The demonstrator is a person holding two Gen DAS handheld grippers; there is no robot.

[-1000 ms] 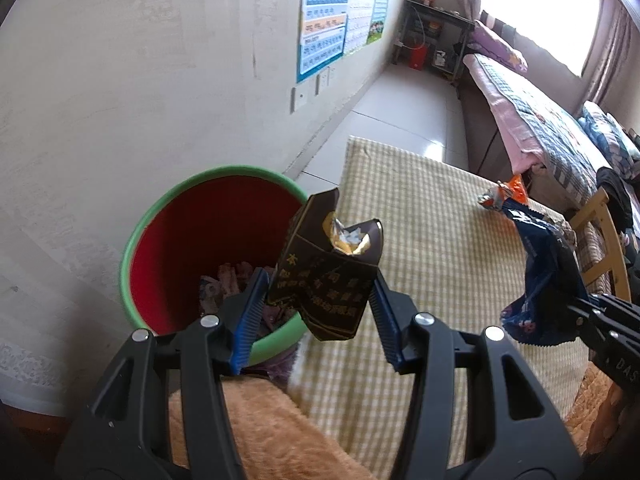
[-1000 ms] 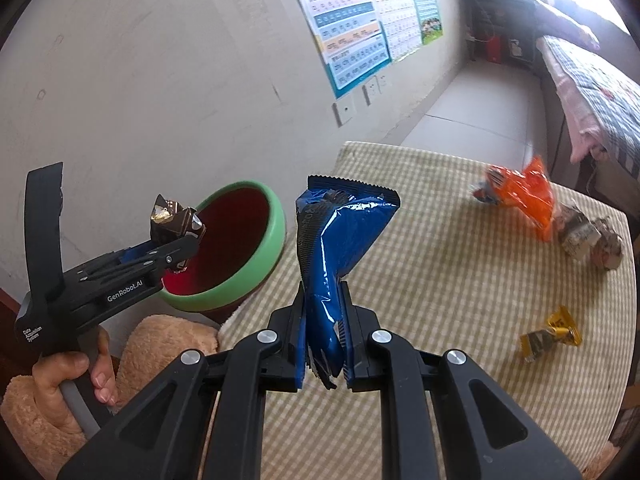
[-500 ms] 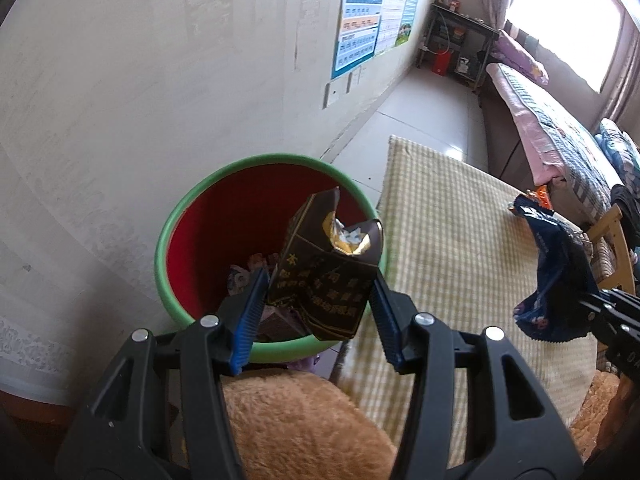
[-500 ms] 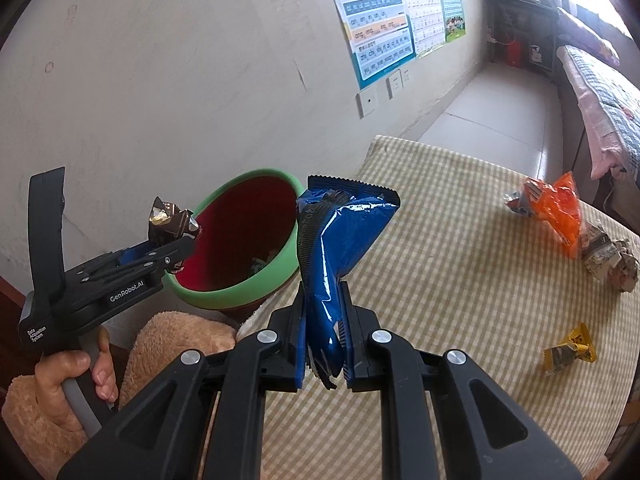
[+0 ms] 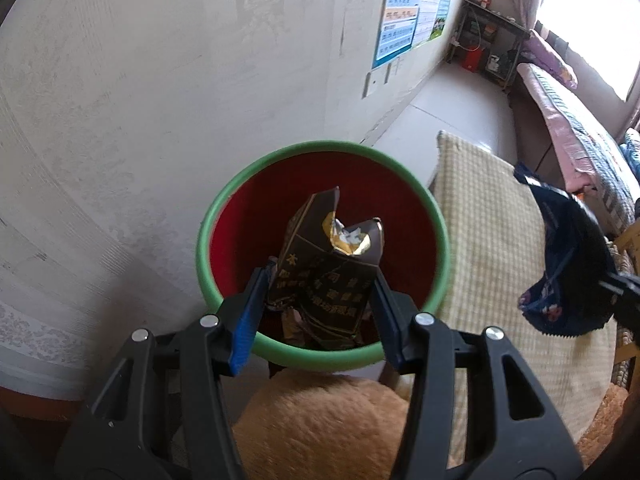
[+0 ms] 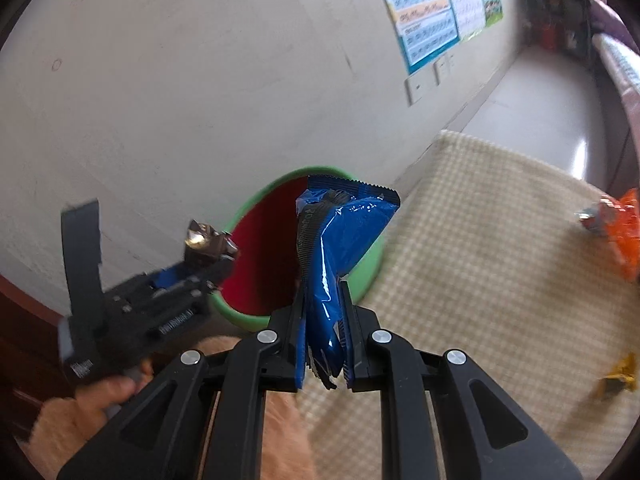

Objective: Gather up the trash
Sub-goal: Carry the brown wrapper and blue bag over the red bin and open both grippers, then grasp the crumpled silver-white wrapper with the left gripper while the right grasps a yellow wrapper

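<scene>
1. Both grippers have shifted toward the wall since the earlier frames, so the bin [image 5: 320,252] now sits centred under the left gripper [image 5: 320,300] instead of off to its left.
2. Left jaws are clamped on a dark crumpled pack [image 5: 328,268], which hangs over the bin's red inside, within the green rim.
3. Scraps lie at the bin's bottom, mostly hidden by the pack.
4. Right gripper [image 6: 324,336] has its jaws nearly together, pinching a blue wrapper [image 6: 336,248] that stands up between them.
5. In the right wrist view the wrapper overlaps the bin's near-right rim, at the table's left edge; whether it is over the opening I cannot tell.
6. On the checked tablecloth [image 6: 480,240] an orange wrapper [image 6: 624,228] lies far right and a yellow one [image 6: 618,376] near right, well apart from the bin.
7. A hand [image 6: 100,396] in a fuzzy tan sleeve grips the left tool's handle, blurred.
</scene>
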